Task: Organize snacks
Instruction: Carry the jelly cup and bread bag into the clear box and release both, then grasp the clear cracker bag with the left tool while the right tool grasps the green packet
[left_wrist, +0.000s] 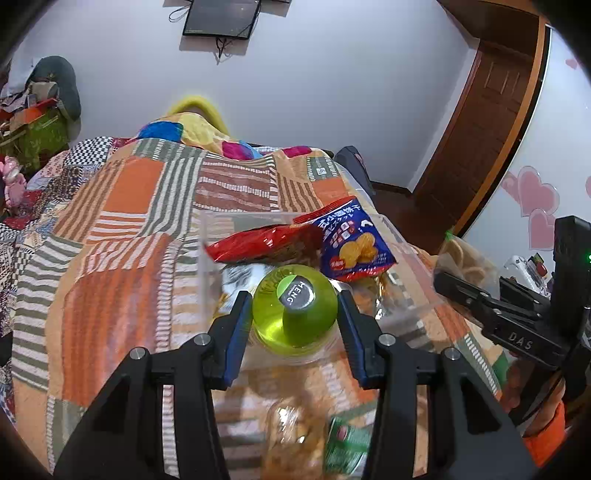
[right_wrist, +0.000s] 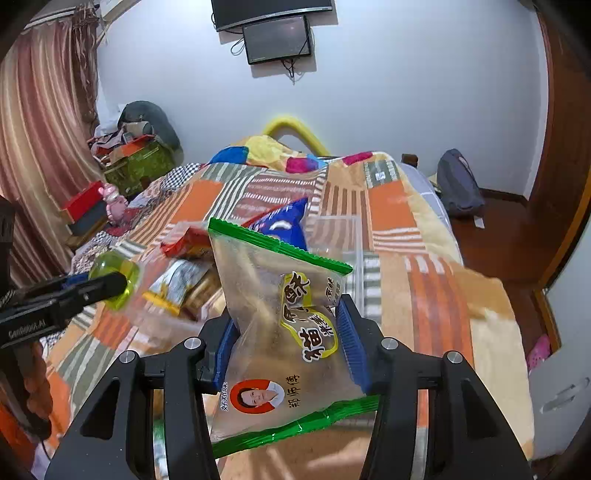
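Observation:
My left gripper is shut on a green drink bottle, held above the bed in front of a clear plastic box. The box holds a red snack bag, a blue chip bag and a silver packet. My right gripper is shut on a clear snack bag with green edges, held above the bed near the box. The bottle and left gripper show at the left of the right wrist view. The right gripper shows at the right of the left wrist view.
A patchwork blanket covers the bed. Another snack bag lies blurred below the left gripper. Clutter and boxes sit at the far left, a dark bag lies on the wooden floor, and a door is at right.

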